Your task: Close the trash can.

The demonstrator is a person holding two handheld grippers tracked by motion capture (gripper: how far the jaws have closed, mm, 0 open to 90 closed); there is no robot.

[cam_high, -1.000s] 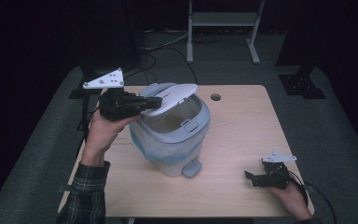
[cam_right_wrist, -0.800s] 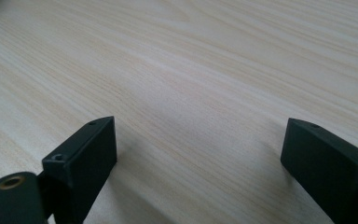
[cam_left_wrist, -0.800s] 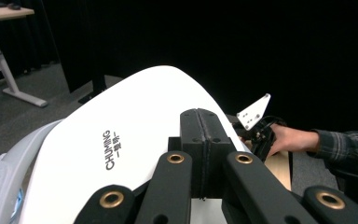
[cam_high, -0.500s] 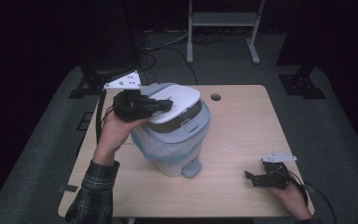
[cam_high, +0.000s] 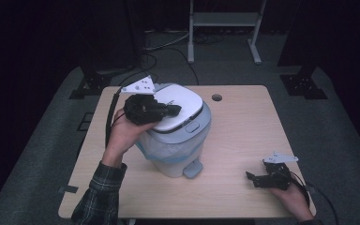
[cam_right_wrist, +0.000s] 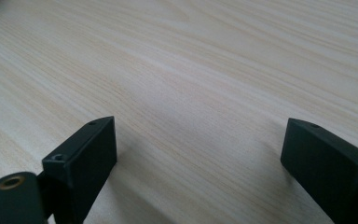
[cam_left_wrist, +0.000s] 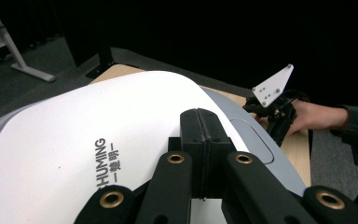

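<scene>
Press the lid (cam_high: 176, 110) of the bin (cam_high: 178, 150), which stands mid-table (cam_high: 243, 140), fully down with the left tool (cam_high: 171, 111). Its jaws are pressed together, empty, tips resting on the white lid. Push straight down near the front edge until it seats. Leave the right tool (cam_high: 253, 178) parked on the table, jaws wide apart and empty.

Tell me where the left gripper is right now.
In the high view the left gripper sits left of centre on the table, its shut fingers lying on the white lid of the pedal bin.
</scene>
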